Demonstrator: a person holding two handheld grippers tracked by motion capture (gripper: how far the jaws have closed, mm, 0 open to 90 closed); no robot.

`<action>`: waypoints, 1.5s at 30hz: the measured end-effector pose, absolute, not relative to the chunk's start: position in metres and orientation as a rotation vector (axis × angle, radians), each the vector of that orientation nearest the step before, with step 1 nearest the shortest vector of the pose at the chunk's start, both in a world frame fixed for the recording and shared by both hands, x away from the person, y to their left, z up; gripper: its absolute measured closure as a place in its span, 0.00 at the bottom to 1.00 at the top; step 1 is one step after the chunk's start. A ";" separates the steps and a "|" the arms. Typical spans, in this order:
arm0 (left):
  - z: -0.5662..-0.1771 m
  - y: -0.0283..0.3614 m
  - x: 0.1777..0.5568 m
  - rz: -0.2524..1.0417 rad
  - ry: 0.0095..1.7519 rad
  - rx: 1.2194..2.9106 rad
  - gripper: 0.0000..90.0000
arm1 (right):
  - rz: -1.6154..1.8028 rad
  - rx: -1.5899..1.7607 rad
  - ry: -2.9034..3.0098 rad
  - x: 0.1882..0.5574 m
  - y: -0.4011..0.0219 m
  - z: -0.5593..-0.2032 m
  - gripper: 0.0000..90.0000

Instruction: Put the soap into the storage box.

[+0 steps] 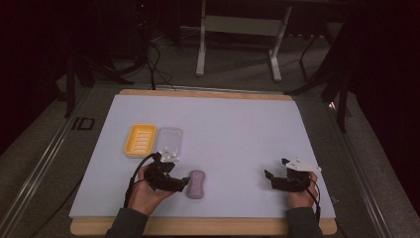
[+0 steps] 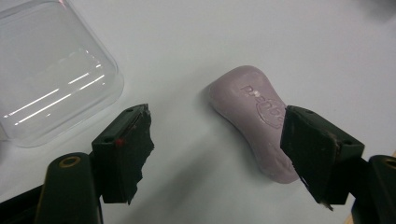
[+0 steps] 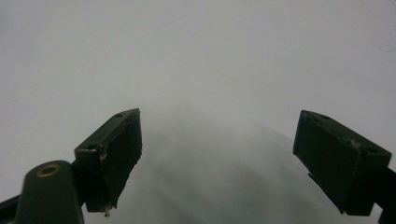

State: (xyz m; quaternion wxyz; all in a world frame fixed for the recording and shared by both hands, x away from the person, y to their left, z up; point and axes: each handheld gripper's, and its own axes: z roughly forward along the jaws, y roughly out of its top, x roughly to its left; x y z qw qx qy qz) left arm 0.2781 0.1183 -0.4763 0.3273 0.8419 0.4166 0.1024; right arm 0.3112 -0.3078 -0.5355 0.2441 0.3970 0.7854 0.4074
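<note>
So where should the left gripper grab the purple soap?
Probably at the narrow waist of the soap, coming straight down from above. It lies flat on the table and pinches in at the middle, so the pads can close across its two long sides there without sliding toward the fat rounded ends. The left gripper is open, with the soap beside its one jaw, not yet between the pads.

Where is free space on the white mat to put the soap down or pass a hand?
The widest bare patch lies between the purple soap bar and the right gripper. The whole far half of the white mat, beyond the yellow soap dish and the clear lid, is bare too. The near left is crowded: dish, lid, left gripper and soap sit close together.
</note>
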 end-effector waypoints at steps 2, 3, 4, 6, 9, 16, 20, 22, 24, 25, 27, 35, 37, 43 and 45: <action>-0.477 0.115 0.279 0.267 1.087 2.205 0.27 | 1.110 1.085 2.145 0.311 -0.308 -0.535 0.17; -0.477 0.114 0.279 0.266 1.079 2.212 0.27 | 1.109 1.084 2.146 0.311 -0.308 -0.535 0.17; -0.478 0.113 0.279 0.273 1.085 2.215 0.27 | 1.108 1.083 2.145 0.311 -0.308 -0.535 0.17; -0.479 0.111 0.281 0.294 1.101 2.209 0.23 | 1.109 1.082 2.143 0.311 -0.308 -0.535 0.17; -0.480 0.109 0.282 0.297 1.117 2.202 0.21 | 1.106 1.080 2.145 0.311 -0.307 -0.535 0.17; -0.485 0.097 0.283 0.297 1.140 2.225 0.10 | 1.109 1.084 2.143 0.311 -0.308 -0.535 0.17; -0.490 0.086 0.284 0.266 1.147 2.243 0.07 | 1.105 1.076 2.153 0.311 -0.307 -0.535 0.17; -0.492 0.082 0.285 0.259 1.146 2.261 0.03 | 1.106 1.076 2.152 0.311 -0.307 -0.535 0.17; -0.494 0.079 0.284 0.274 1.165 2.270 0.01 | 1.105 1.075 2.153 0.311 -0.307 -0.535 0.17; -0.495 0.077 0.284 0.277 1.159 2.280 0.01 | 1.104 1.075 2.153 0.311 -0.307 -0.535 0.17; -0.499 0.074 0.283 0.275 1.157 2.289 0.00 | 1.100 1.073 2.153 0.311 -0.306 -0.536 0.17; -0.508 0.064 0.280 0.256 1.150 2.304 0.00 | 1.099 1.072 2.154 0.311 -0.306 -0.536 0.17; -0.509 0.061 0.280 0.254 1.158 2.299 0.00 | 1.098 1.072 2.154 0.311 -0.306 -0.536 0.17; -0.516 0.056 0.280 0.265 1.162 2.314 0.00 | 1.098 1.071 2.155 0.311 -0.306 -0.536 0.17; -0.518 0.055 0.280 0.262 1.167 2.314 0.00 | 1.099 1.071 2.154 0.311 -0.306 -0.536 0.17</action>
